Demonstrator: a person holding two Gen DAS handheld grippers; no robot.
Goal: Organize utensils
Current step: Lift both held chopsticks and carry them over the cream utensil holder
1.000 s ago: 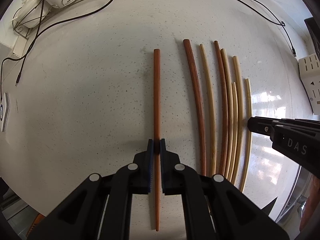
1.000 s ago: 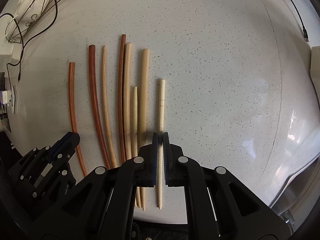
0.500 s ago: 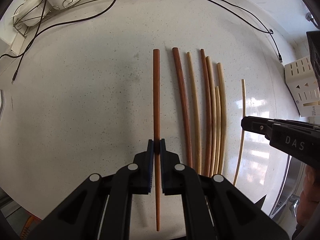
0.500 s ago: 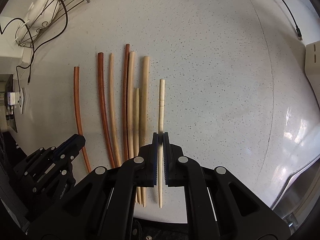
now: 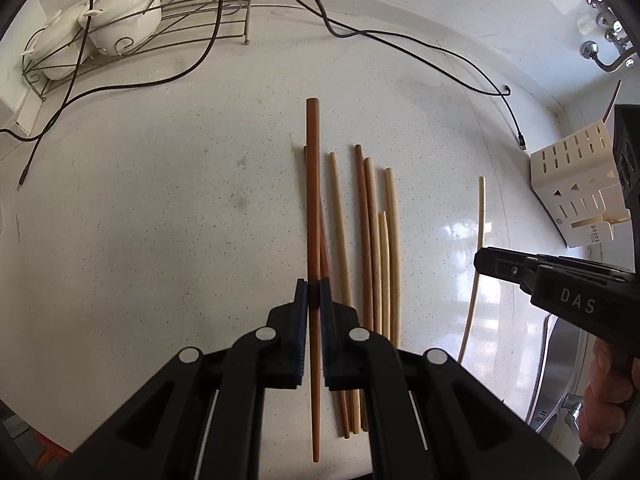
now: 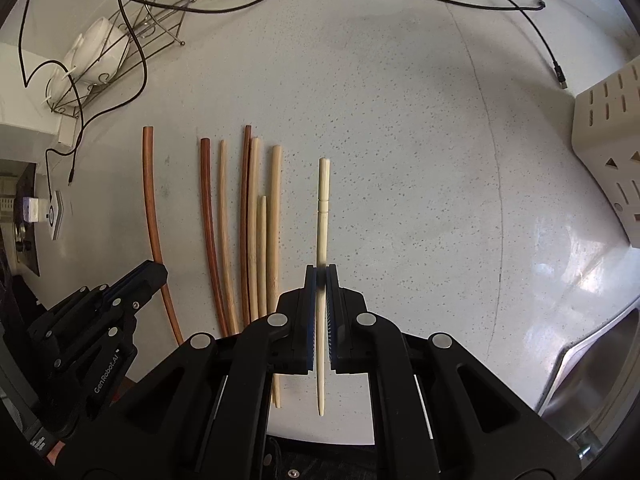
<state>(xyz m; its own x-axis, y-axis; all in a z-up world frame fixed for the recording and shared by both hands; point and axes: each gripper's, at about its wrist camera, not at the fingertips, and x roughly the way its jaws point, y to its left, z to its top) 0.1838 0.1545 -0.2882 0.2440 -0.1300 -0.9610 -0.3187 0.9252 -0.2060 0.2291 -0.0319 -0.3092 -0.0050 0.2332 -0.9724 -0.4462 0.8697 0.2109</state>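
Left wrist view is showing the left hand-held gripper (image 5: 314, 294) clamping a reddish chopstick (image 5: 312, 184) near mid-length above the bench (image 5: 160, 220), while the right hand-held gripper (image 6: 321, 278) is pinching a pale chopstick (image 6: 322, 204) likewise: both probably light, stiff, smooth, apt to pivot.

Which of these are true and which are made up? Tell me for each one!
1. The left tool is shut on a reddish-brown chopstick. True.
2. The right tool holds nothing. False: it is shut on a pale chopstick.
3. Six chopsticks lie on the countertop. True.
4. White bowls sit in a wire rack. True.
5. The cream slotted holder lies among the chopsticks. False: it stands apart, off to the right.
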